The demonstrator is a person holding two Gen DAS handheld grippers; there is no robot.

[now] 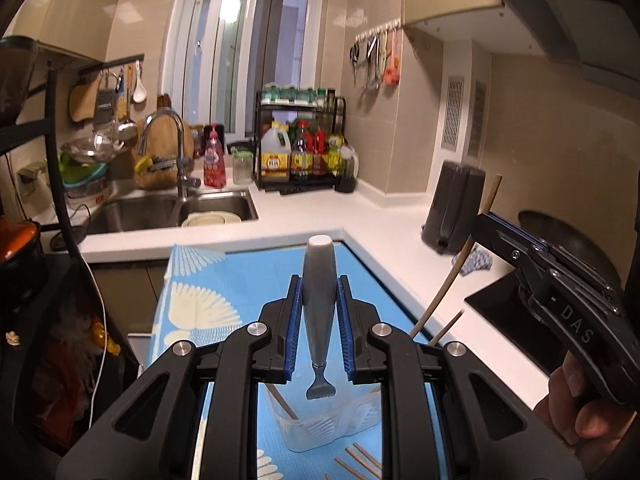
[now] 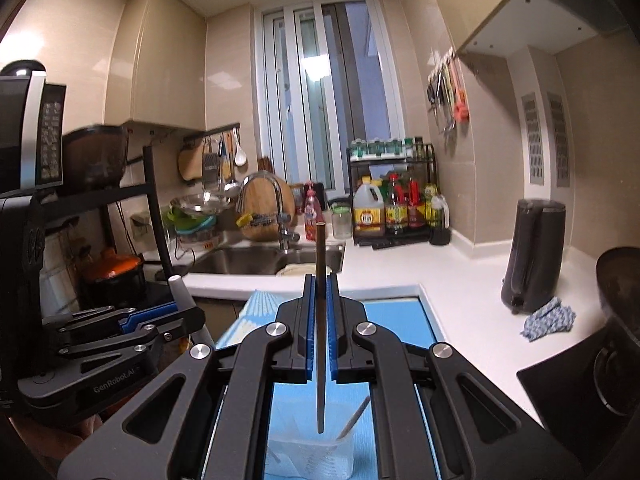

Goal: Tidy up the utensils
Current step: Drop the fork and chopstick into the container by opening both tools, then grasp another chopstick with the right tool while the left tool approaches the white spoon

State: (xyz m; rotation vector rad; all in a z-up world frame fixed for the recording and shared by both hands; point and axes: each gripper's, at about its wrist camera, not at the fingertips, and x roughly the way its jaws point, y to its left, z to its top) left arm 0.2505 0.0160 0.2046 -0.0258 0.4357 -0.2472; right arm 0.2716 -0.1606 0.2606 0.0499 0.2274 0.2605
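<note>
My left gripper (image 1: 319,300) is shut on a grey-handled utensil (image 1: 319,280), handle pointing up and metal end hanging over a clear plastic container (image 1: 320,428) on the blue patterned mat (image 1: 240,280). My right gripper (image 2: 320,320) is shut on a dark chopstick (image 2: 320,340), held upright with its tip just above the same container (image 2: 308,456), which holds another chopstick (image 2: 354,416). The right gripper (image 1: 494,220) also shows in the left wrist view with its chopstick (image 1: 452,276); the left gripper (image 2: 176,312) shows in the right wrist view. Loose chopsticks (image 1: 360,464) lie on the mat.
White counter (image 1: 380,216) wraps around the mat. Sink (image 1: 160,208) with faucet at back left, condiment rack (image 1: 300,148) at the back, dark kettle (image 1: 452,208) and blue cloth (image 2: 548,318) at right, black hob (image 1: 504,320) with a pan (image 1: 568,236).
</note>
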